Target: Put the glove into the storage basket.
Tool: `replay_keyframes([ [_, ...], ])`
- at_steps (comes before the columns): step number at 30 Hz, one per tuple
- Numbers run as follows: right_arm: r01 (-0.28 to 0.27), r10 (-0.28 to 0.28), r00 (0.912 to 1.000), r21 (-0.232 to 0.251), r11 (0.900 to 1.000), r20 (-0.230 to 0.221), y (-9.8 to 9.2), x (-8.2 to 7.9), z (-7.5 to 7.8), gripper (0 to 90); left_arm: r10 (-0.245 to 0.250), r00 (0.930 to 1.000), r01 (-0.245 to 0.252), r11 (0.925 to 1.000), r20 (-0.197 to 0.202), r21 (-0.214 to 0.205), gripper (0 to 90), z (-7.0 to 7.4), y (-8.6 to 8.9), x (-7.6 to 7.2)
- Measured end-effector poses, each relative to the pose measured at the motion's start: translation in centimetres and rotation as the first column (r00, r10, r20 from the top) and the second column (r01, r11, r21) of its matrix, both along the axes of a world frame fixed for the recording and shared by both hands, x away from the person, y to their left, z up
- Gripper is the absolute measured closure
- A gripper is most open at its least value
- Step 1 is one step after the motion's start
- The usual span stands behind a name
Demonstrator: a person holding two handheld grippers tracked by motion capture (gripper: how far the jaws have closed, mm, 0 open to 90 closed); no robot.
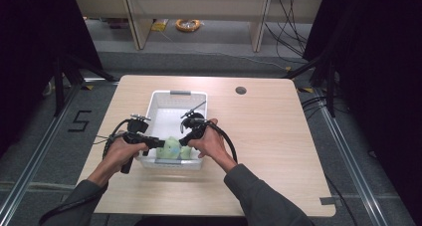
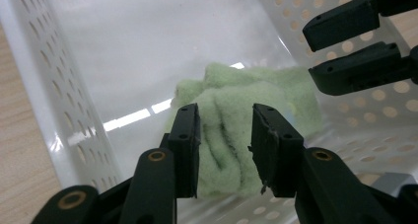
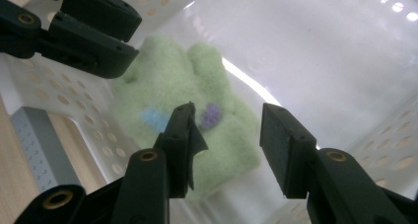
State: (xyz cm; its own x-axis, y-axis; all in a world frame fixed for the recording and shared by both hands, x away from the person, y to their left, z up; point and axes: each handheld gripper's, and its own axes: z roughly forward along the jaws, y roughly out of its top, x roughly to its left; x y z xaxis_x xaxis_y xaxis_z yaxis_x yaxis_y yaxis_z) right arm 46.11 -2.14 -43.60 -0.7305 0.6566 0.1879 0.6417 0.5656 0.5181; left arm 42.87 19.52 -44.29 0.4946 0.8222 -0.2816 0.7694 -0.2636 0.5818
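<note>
The green towel (image 2: 246, 115) lay crumpled at the near end of the white basket (image 1: 164, 99) on the counter (image 1: 278, 136), between the left gripper (image 2: 224, 150) and right gripper (image 3: 226, 145), both open, not pressing it.

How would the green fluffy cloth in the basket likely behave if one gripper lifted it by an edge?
The green cloth lies bunched in soft folds, so it would probably hang limp and unfold. Its fuzzy pile suggests the pads would grip it without slipping. It looks light and unlikely to break or roll; the white basket walls would likely contain it if pushed.
</note>
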Motion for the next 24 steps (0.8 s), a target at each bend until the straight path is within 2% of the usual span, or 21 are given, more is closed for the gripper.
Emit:
replay_keyframes([
  [2,0.007,-0.007,0.9999,0.007,1.0000,0.011,-0.2,0.0,0.5,55.7,-0.003,0.9999,0.003,0.9999,0.010,0.014,60.1,0.4,0.0,-0.2],
  [5,-0.003,0.003,0.9998,0.019,0.9998,0.021,-0.4,-0.1,1.0,53.2,0.010,0.9994,-0.010,0.9999,0.033,-0.008,58.0,0.7,-0.2,-0.4],
  [7,-0.009,0.008,0.9993,0.015,0.9998,0.035,-0.6,-0.2,1.2,51.2,0.006,0.9990,-0.006,1.0000,0.044,0.000,54.2,1.1,-0.2,-0.8],
  [12,-0.025,0.024,0.9980,0.020,0.9995,0.058,-1.2,-0.6,1.8,49.3,0.015,0.9971,-0.012,0.9991,0.075,-0.041,44.1,1.9,-0.5,-1.6],
  [13,-0.016,0.015,0.9988,0.023,0.9996,0.047,-1.3,-0.8,1.9,48.8,0.013,0.9967,-0.009,0.9989,0.081,-0.047,42.8,2.0,-0.6,-1.8],
  [15,-0.040,0.038,0.9967,0.035,0.9986,0.072,-1.6,-0.8,2.1,46.1,0.009,0.9966,-0.004,0.9983,0.082,-0.058,40.4,2.2,-0.9,-2.3],
  [18,-0.046,0.042,0.9959,0.047,0.9979,0.079,-2.0,-1.2,2.5,42.4,0.002,0.9962,0.003,0.9980,0.087,-0.064,37.0,2.4,-1.2,-2.8],
  [19,-0.048,0.044,0.9949,0.048,0.9977,0.090,-2.1,-1.2,2.5,41.3,0.012,0.9952,-0.004,0.9969,0.097,-0.079,35.9,2.4,-1.3,-3.0],
  [22,-0.065,0.057,0.9931,0.076,0.9950,0.103,-2.9,-1.6,2.8,39.3,0.007,0.9944,0.003,0.9960,0.105,-0.090,32.8,2.6,-1.5,-3.5],
  [23,-0.058,0.049,0.9930,0.076,0.9954,0.107,-3.1,-1.8,3.0,38.8,0.006,0.9936,0.005,0.9958,0.112,-0.091,32.4,2.6,-1.5,-3.7],
  [24,-0.054,0.044,0.9938,0.096,0.9939,0.102,-3.3,-2.0,3.0,38.2,0.017,0.9931,-0.005,0.9952,0.116,-0.097,31.7,2.7,-1.7,-3.9],
])
